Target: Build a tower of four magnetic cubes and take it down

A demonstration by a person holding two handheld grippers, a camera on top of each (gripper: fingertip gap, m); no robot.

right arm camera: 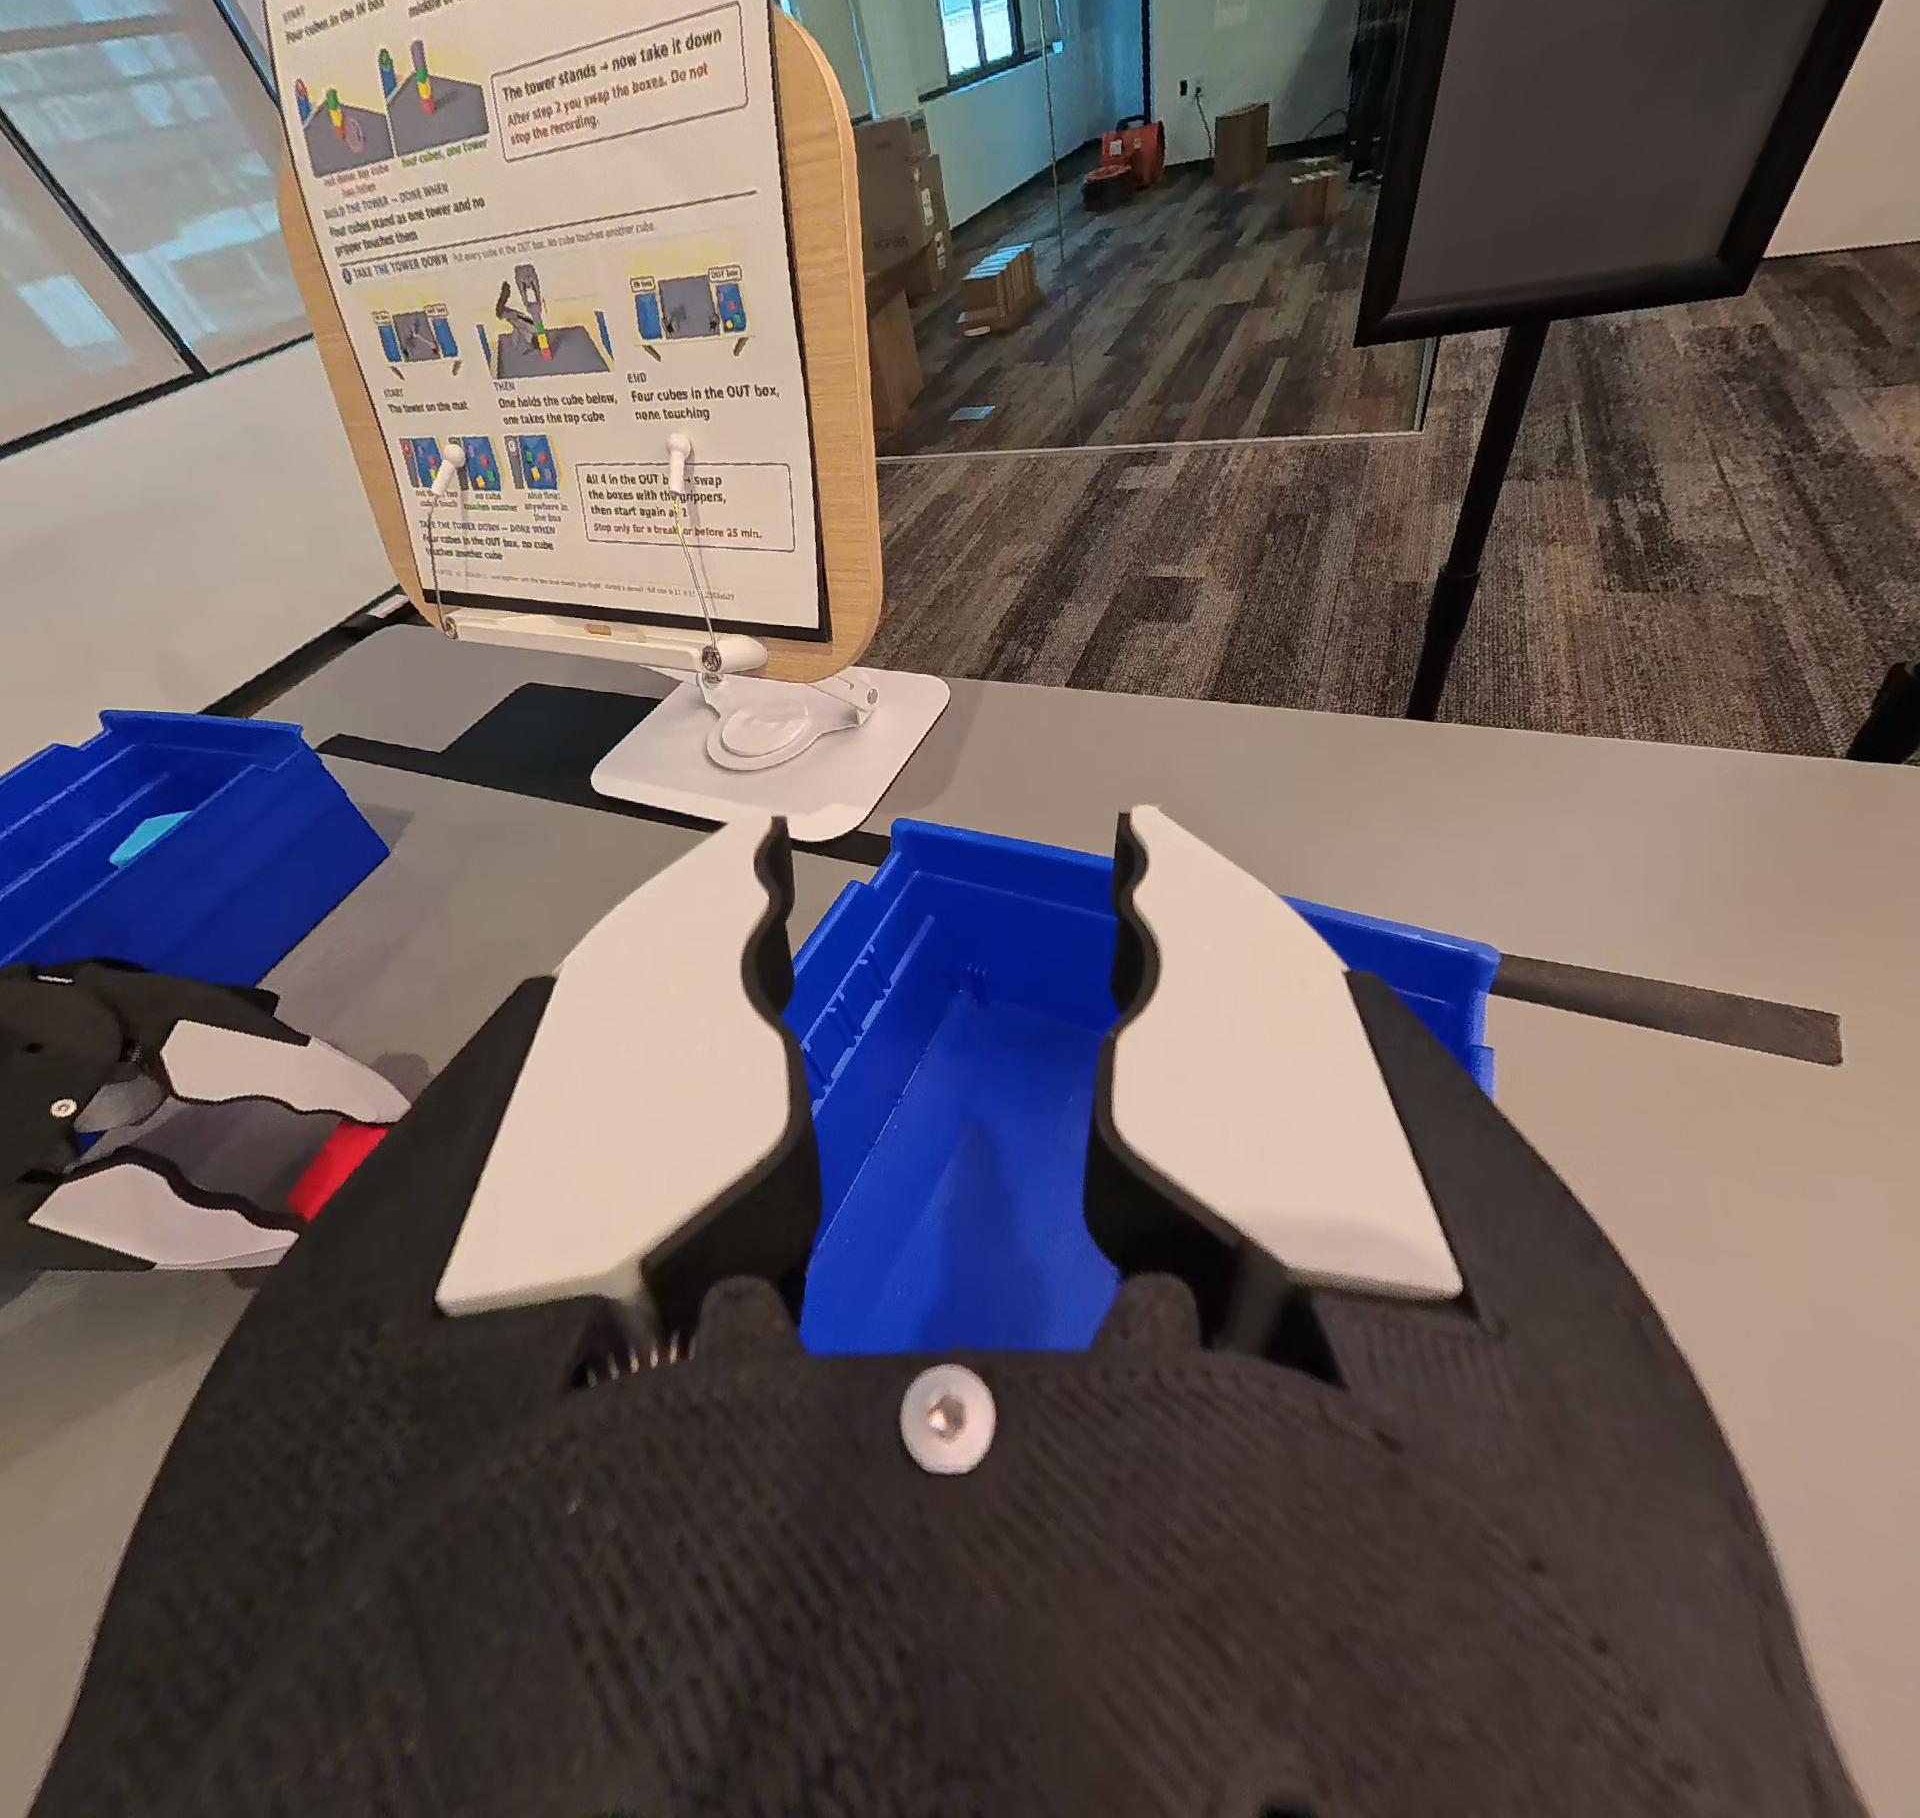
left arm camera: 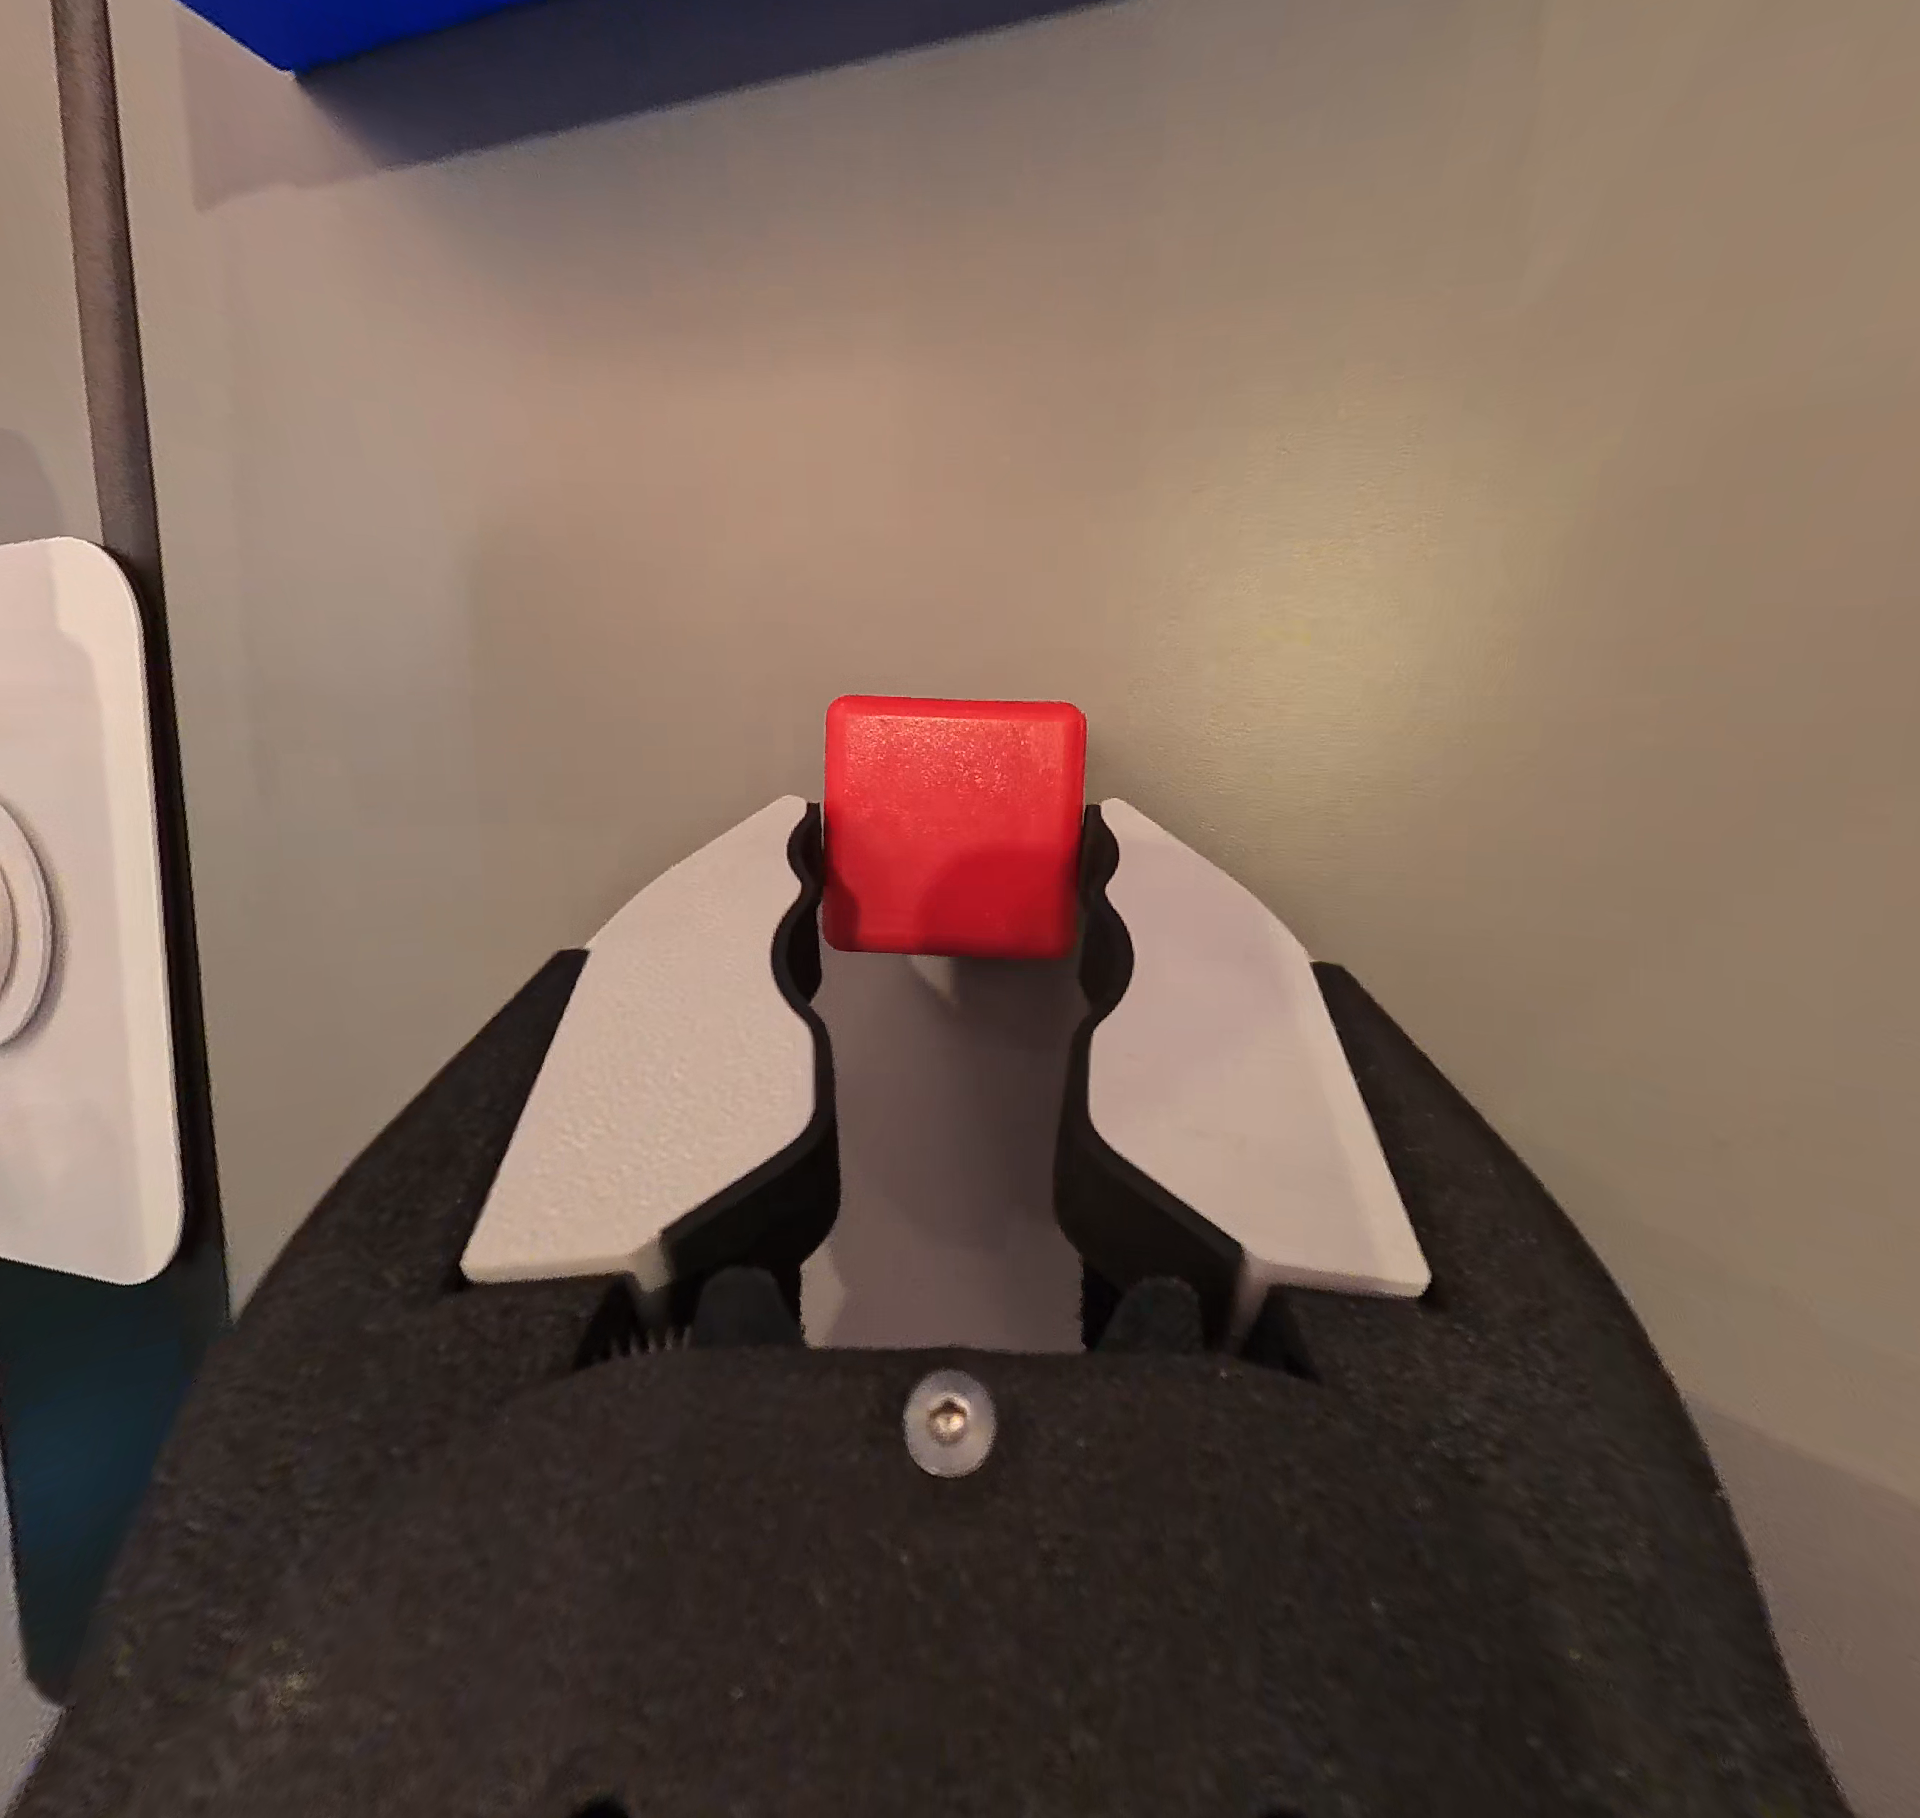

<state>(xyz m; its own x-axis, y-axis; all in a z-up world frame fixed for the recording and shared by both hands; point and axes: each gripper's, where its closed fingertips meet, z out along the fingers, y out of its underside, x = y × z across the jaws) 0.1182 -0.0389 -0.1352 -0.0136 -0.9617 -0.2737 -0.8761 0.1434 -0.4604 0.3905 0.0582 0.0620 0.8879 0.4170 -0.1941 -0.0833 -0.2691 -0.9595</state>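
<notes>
Between the tips of the left tongs (left arm camera: 954, 864), in the left wrist view, the red cube (left arm camera: 954, 826) sits clamped squarely above the grey tabletop (left arm camera: 1351, 418). In the right wrist view the right tongs (right arm camera: 948, 869) stand wide and empty over a blue bin (right arm camera: 935, 1124); the cube-bearing left tongs lie to their left, evidently the nearer to placing.

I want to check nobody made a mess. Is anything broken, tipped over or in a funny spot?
Nothing stands out. The left claw holds a red cube squarely over the grey table. The right claw is open above a blue box that sits upright, and the part of it in view has no cubes.
</notes>
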